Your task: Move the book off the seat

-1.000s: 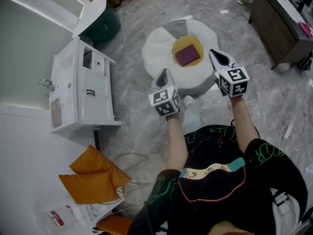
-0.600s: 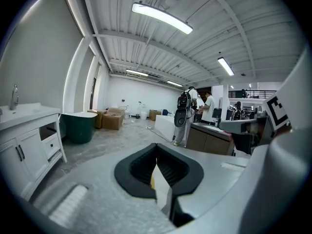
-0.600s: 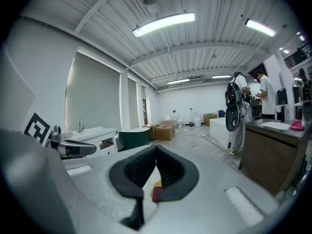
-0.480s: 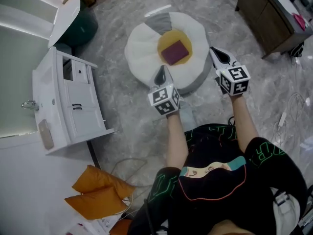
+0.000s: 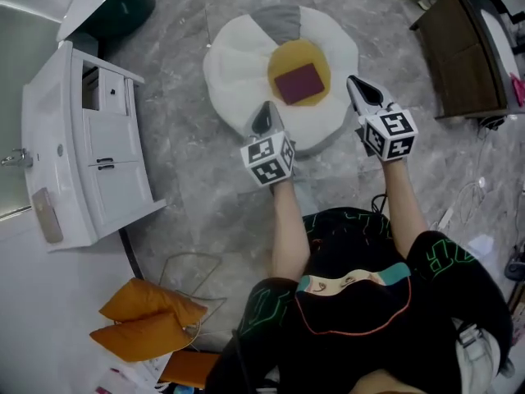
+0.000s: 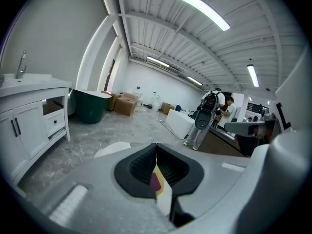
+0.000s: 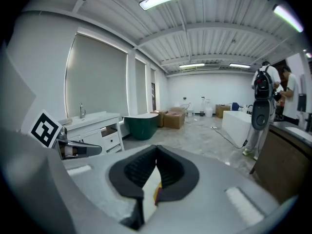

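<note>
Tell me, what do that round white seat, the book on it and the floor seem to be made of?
Seat: probably padded fabric, matte; its edge bulges in soft lobes.
Book: a flat dark red cover, matte, likely card or cloth; too small to tell.
Floor: polished stone or tile, judging by the grey veining and glossy light reflections.

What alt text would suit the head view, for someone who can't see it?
Looking down, a person holds a left tool and a right tool, both shut and empty, near a round white seat with a maroon book lying on its yellow centre. A white cabinet stands at left on the grey floor.
</note>
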`<state>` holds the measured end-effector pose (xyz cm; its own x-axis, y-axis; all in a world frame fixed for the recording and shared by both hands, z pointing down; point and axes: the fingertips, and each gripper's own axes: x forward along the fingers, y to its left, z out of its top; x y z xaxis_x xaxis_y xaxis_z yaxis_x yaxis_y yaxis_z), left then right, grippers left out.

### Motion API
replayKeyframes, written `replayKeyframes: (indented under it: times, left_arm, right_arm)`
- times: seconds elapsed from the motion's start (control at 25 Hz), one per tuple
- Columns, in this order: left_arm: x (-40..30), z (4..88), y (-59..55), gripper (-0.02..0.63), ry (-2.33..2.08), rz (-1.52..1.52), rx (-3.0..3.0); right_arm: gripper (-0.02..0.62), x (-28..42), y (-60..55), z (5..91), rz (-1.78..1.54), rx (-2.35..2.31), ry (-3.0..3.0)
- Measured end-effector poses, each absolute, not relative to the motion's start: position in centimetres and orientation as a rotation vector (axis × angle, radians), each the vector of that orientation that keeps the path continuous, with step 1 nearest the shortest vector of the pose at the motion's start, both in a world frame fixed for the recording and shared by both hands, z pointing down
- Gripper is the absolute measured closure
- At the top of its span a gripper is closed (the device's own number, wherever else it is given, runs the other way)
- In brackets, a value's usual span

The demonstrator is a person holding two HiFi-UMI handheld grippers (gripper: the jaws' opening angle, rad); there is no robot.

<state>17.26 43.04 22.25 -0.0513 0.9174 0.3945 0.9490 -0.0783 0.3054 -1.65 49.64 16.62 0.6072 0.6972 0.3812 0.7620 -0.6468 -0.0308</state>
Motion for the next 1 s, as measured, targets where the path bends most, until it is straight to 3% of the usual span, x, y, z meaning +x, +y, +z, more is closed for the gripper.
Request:
replayKeyframes:
  times: [0.36,1.0]
  left_arm:
    - [22.9,25.3,47.0,0.594,-2.032,-0.933,-2.178]
    - [15.1,31.4,52.3,0.594,-2.102,-1.083,-1.862]
  right_arm:
    - [0.592,4.1,55.2,17.9,-0.618,-2.654,-1.177]
    - [0.592,-1.8,58.2,25.0,-0.673,-2.419,-1.222]
